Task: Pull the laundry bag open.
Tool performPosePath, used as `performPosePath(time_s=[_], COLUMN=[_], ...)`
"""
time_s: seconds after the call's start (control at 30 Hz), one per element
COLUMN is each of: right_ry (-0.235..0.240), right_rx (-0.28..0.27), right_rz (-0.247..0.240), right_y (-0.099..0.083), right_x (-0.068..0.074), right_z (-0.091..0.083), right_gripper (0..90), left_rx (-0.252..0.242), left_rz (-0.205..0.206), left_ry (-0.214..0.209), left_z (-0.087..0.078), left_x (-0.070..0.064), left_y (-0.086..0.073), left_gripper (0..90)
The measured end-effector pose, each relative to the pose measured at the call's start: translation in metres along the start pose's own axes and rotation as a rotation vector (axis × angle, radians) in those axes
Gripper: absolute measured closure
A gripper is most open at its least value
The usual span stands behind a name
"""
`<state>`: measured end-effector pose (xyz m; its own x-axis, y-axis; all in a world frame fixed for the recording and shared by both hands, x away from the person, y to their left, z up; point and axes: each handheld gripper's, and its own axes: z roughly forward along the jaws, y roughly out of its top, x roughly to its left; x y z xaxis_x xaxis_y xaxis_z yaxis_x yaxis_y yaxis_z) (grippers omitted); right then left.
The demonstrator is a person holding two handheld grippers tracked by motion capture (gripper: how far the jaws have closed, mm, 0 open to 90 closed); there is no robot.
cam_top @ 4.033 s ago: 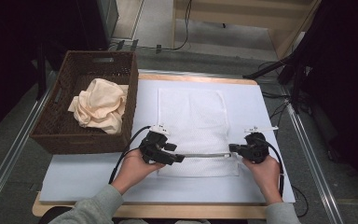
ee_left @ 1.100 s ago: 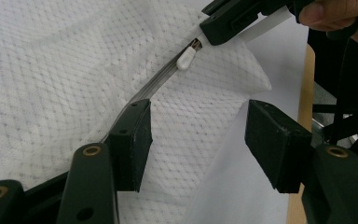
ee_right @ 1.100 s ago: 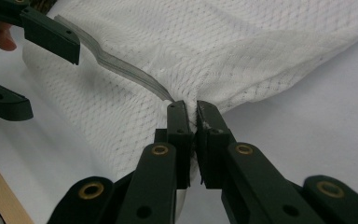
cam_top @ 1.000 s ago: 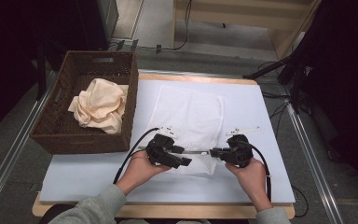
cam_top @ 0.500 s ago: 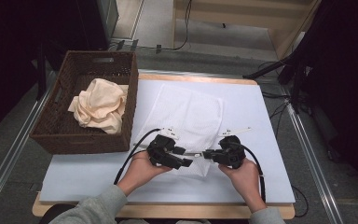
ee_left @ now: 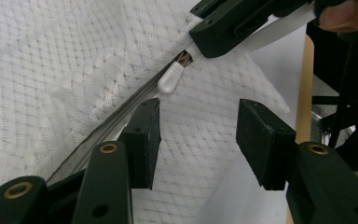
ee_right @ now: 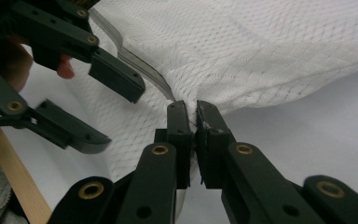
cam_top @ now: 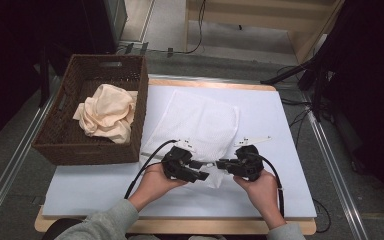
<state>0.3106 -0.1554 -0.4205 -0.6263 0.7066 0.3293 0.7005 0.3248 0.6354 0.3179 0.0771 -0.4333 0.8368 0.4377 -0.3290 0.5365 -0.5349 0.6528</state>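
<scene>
With the right gripper (ee_right: 195,122) pinching the zipper-end edge of the white mesh laundry bag (cam_top: 197,122) between closed jaws, the left gripper (ee_left: 198,133), jaws wide, must likely close on the small white zipper pull (ee_left: 170,79) just ahead.

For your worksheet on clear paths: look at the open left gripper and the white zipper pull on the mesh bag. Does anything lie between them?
Nothing visible does. The left gripper is open just short of the zipper pull, with bare mesh bag between them. The right gripper, shut on the bag's edge, sits just beyond the pull, not in the way.
</scene>
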Motion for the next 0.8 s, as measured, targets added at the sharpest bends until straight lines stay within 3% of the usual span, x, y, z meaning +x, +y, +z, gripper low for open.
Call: performPosePath(time_s=[0.43, 0.8], right_ry=[0.029, 0.037], right_rx=[-0.016, -0.003], right_rz=[-0.021, -0.035], right_y=[0.002, 0.001], right_x=[0.010, 0.013], right_z=[0.000, 0.003], right_gripper=[86.0, 85.9], left_rx=[-0.009, -0.013], left_rz=[-0.033, -0.058], left_ry=[-0.009, -0.034], left_z=[0.005, 0.002], left_x=[0.005, 0.004], left_y=[0.000, 0.001], left_gripper=[55.2, 76.6])
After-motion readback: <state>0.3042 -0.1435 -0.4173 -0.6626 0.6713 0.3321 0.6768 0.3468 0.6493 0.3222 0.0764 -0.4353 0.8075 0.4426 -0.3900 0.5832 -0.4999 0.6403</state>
